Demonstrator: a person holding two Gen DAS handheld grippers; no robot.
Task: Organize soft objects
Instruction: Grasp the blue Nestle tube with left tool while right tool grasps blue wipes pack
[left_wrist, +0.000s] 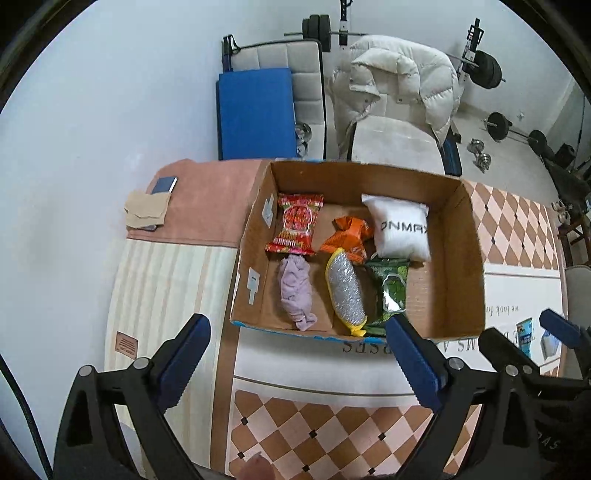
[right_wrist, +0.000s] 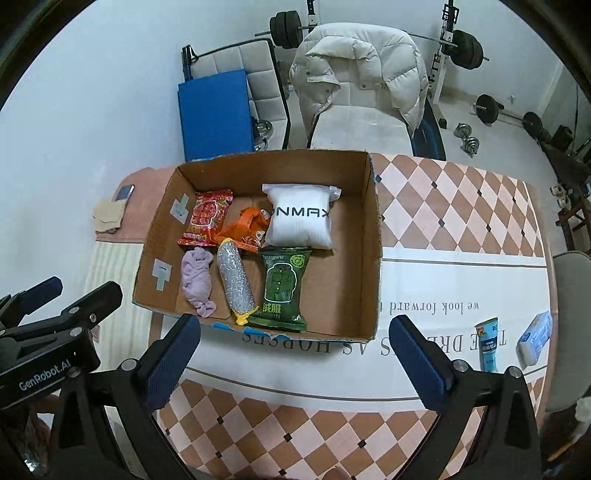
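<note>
An open cardboard box (left_wrist: 458, 288) (right_wrist: 354, 280) stands on the table. In it lie a red snack packet (left_wrist: 295, 229) (right_wrist: 207, 218), an orange packet (left_wrist: 349, 234) (right_wrist: 245, 225), a white pillow pack (left_wrist: 400, 230) (right_wrist: 300, 219), a lilac cloth (left_wrist: 297, 291) (right_wrist: 197, 280), a silver scrubber (left_wrist: 345, 290) (right_wrist: 236, 282) and a green packet (left_wrist: 391, 288) (right_wrist: 284, 288). My left gripper (left_wrist: 299, 350) is open and empty, in front of the box. My right gripper (right_wrist: 295, 350) is open and empty, also in front of the box.
A blue tube (right_wrist: 488, 343) and a white-blue pack (right_wrist: 535, 338) lie on the tablecloth to the right of the box. A beige cloth (left_wrist: 147, 212) and a phone (left_wrist: 165, 184) lie at the far left. A chair with a white jacket (left_wrist: 397, 85) stands behind the table.
</note>
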